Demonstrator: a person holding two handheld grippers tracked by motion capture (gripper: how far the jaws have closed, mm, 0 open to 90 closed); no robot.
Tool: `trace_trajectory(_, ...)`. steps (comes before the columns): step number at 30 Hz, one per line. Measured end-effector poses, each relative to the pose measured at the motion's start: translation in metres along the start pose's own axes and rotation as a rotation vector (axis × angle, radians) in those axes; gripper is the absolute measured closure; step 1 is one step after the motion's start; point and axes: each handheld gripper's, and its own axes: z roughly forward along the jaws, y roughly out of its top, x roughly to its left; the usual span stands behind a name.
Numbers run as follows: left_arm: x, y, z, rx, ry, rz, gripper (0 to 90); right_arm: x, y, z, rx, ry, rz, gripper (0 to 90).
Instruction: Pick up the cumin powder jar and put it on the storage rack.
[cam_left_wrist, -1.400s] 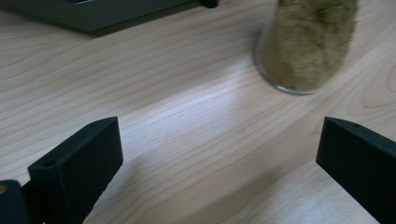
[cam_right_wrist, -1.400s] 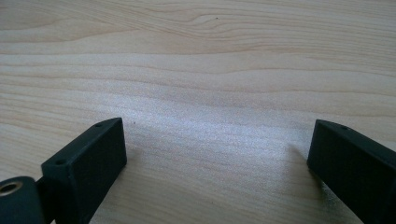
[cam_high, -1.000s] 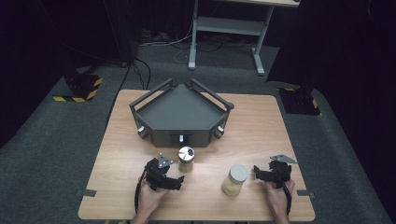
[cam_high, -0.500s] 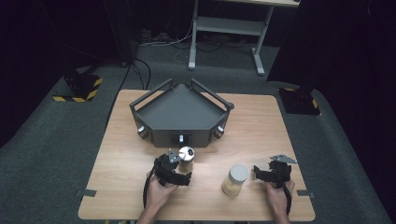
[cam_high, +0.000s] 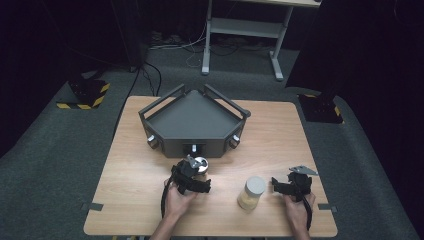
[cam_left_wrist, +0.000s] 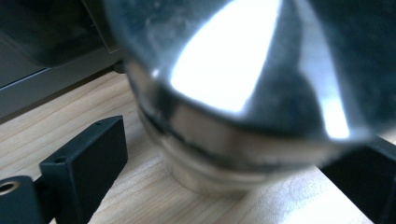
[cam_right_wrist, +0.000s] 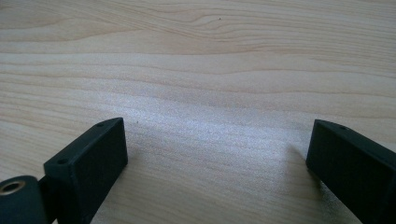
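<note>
High view: left tongs (cam_high: 198, 170) closing around shiny jar (cam_high: 199, 164) by grey tray (cam_high: 192, 122), ungripped; right tongs (cam_high: 280, 184) open, idle.

1. The high view looks forward and down from above the near edge of the table (cam_high: 150, 210), taking in the floor beyond.
2. The left gripper view sits very close to a shiny jar (cam_left_wrist: 243, 93), also seen from above.
3. The right gripper view looks closely down at bare tabletop.
</note>
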Motion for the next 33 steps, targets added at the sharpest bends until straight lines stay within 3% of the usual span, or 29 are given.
trace_trajectory(10, -0.0067, 0.0095, 0.0054, 0.016, 0.018, -0.006, 10.8, -0.0003, 0.0000, -0.0001, 0.000, 0.003, -0.003, 4.6)
trace_trajectory(14, -0.0083, 0.0105, 0.0061, 0.020, 0.026, -0.001, 14.0, -0.0003, 0.0000, -0.0001, 0.000, 0.004, -0.003, 4.7)
trace_trajectory(22, -0.0055, 0.0096, 0.0072, 0.014, 0.028, -0.028, 21.3, -0.0003, 0.0000, -0.0001, 0.000, 0.005, -0.004, 4.8)
trace_trajectory(33, -0.0068, 0.0090, 0.0065, 0.004, 0.030, -0.022, 29.2, -0.0004, 0.0000, -0.0001, 0.000, 0.005, -0.004, 4.8)
